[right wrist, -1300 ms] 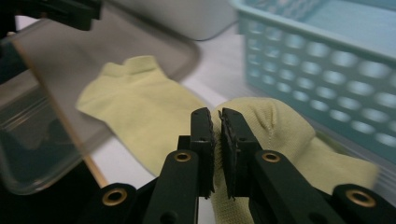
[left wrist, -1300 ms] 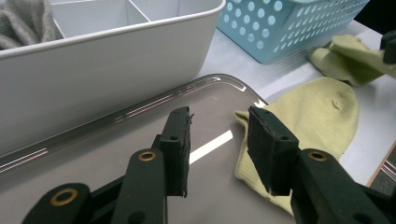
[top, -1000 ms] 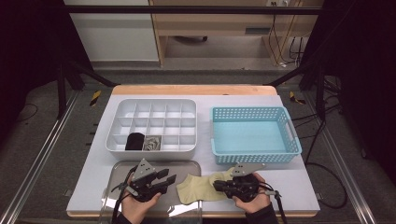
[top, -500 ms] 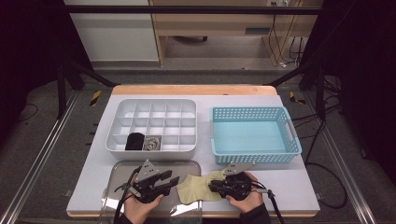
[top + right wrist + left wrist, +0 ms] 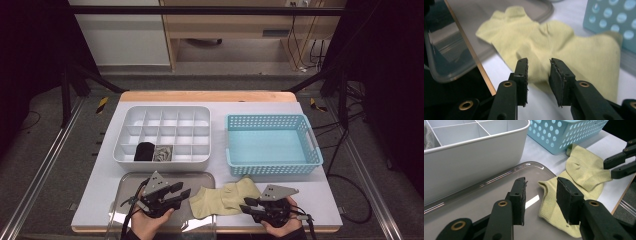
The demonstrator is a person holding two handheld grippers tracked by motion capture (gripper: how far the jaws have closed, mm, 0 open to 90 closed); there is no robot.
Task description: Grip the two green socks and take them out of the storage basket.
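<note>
A pale yellow-green sock (image 5: 225, 197) lies flat on the white table, its cuff end resting on a clear tray (image 5: 165, 182) at the front left. My left gripper (image 5: 184, 191) hovers over that tray, open; in the left gripper view its jaws stand apart just short of the sock's cuff (image 5: 549, 195). At the sock's right end my right gripper (image 5: 248, 205) is held low by the front edge, also open. The sock (image 5: 544, 42) lies beyond its fingertips (image 5: 522, 72), with nothing between them. The right gripper (image 5: 621, 163) also appears far right in the left gripper view.
A white compartment organizer (image 5: 162, 112) stands behind the tray, with a black roll (image 5: 145, 151) and a grey roll (image 5: 161, 153) in two front cells. A light blue perforated basket (image 5: 272, 167) sits to its right, near the sock's toe. The table's front edge lies under both hands.
My right gripper first moved left toward the sock, then drew back right toward the front edge. The left gripper and the sock have barely moved.
</note>
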